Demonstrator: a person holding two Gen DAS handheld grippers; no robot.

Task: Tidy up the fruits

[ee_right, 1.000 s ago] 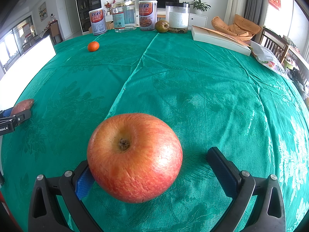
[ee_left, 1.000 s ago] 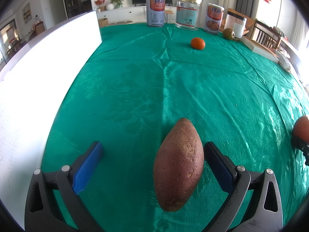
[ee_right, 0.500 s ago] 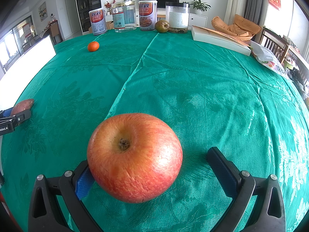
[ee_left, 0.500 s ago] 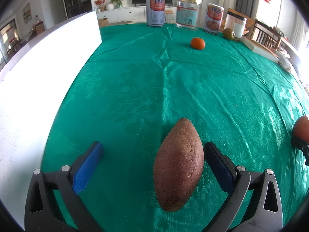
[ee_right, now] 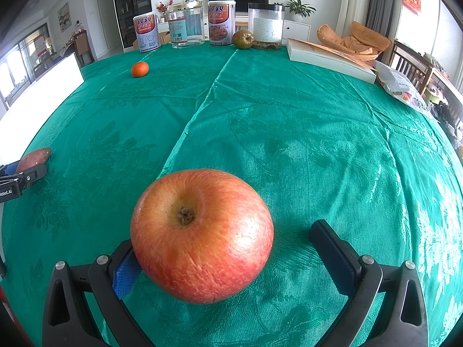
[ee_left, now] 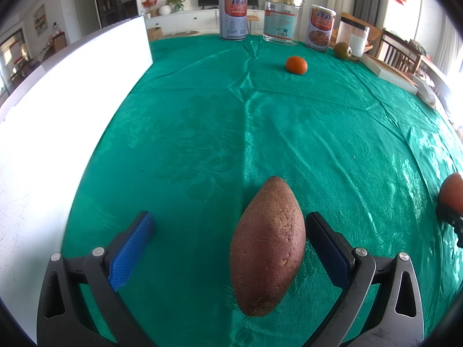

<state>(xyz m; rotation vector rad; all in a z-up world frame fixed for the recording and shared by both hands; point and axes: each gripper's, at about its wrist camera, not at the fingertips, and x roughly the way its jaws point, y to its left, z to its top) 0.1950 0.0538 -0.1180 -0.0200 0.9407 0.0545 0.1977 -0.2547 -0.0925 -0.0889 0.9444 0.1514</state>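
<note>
Both grippers stand spread wide on the green-clothed counter [ee_left: 289, 133], each straddling one item that rests on the cloth, which reads as a pose just ahead of a pick-up and not a grasp. The left gripper [ee_left: 230, 230] has a sweet potato [ee_left: 267, 250] lying lengthwise between its fingers, close against or touching the right-hand pad, well apart from the left one; the long axis along the fingers would let the pads close across its narrow waist. The right gripper [ee_right: 222, 248] brackets a red apple [ee_right: 201, 235], stem hollow up, touching or hiding the blue left pad, with clear cloth between it and the right pad. Neither item is clamped. The left view alone shows the large white board [ee_left: 58, 115] along the counter's left edge. The right view alone shows the long flat box [ee_right: 330, 59] and a plastic bag [ee_right: 405, 89] at the far right. A tangerine [ee_left: 296, 64] and a greenish pear-like fruit [ee_right: 243, 39] sit far off by the tins and jars [ee_right: 221, 23], still to be gathered.
</note>
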